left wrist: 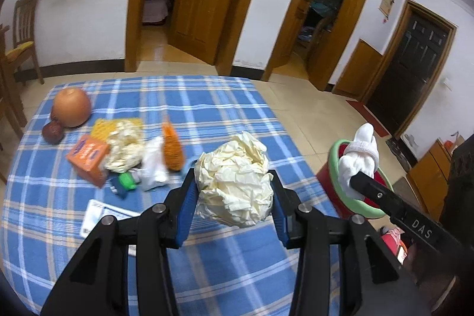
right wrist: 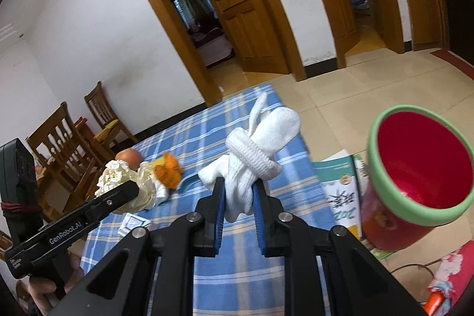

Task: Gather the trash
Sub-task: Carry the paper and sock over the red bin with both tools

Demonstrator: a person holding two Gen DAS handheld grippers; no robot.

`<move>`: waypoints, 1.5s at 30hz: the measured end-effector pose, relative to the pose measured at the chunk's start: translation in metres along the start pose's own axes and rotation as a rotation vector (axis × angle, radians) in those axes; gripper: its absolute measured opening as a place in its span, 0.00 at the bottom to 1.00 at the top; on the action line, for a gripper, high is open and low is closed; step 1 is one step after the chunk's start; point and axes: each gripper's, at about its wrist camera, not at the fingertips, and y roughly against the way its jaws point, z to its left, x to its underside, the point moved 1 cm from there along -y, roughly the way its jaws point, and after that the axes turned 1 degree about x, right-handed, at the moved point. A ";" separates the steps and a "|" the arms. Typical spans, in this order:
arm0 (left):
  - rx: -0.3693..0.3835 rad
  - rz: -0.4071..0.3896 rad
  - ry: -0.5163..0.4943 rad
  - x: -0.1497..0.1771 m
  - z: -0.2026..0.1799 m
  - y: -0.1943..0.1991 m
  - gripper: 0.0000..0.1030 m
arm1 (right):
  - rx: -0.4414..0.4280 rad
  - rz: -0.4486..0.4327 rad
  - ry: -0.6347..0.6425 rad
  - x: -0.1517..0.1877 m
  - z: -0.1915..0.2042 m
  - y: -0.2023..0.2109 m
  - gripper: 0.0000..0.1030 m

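Note:
My left gripper (left wrist: 234, 185) is shut on a crumpled cream paper ball (left wrist: 234, 182) and holds it above the blue checked tablecloth (left wrist: 177, 256). My right gripper (right wrist: 238, 191) is shut on a knotted white sock (right wrist: 251, 165), held in the air near the table's right edge. The red bin with a green rim (right wrist: 420, 176) stands on the floor to the right of the table; in the left wrist view the sock (left wrist: 358, 156) hangs in front of the bin (left wrist: 340, 168). In the right wrist view the left gripper holds the paper ball (right wrist: 118, 182) at the left.
On the table lie an orange box (left wrist: 89, 156), a crumpled cream wrapper (left wrist: 124, 147), white plastic (left wrist: 154, 165), an orange scrubber (left wrist: 173, 148), a green cap (left wrist: 127, 181), a card (left wrist: 100, 215), a pomelo (left wrist: 71, 107) and a dark fruit (left wrist: 52, 132). A booklet (right wrist: 340, 188) lies beside the bin. Wooden chairs (right wrist: 68, 138) stand left.

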 end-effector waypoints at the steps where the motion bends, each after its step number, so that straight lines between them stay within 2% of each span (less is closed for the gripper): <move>1: 0.005 0.002 -0.004 -0.001 -0.005 -0.002 0.44 | 0.005 -0.004 -0.003 -0.002 -0.005 0.003 0.19; 16: 0.007 0.046 -0.052 0.001 -0.050 -0.022 0.44 | -0.019 0.016 0.036 -0.005 -0.027 0.013 0.19; 21: 0.014 0.068 -0.073 0.001 -0.066 -0.035 0.44 | 0.005 0.009 0.037 -0.010 -0.041 0.019 0.19; 33: 0.092 0.121 -0.174 -0.003 -0.132 -0.075 0.44 | 0.149 0.005 0.008 -0.023 -0.100 0.034 0.19; 45: 0.174 0.181 -0.258 -0.001 -0.198 -0.121 0.44 | 0.305 0.055 -0.068 -0.023 -0.173 0.035 0.20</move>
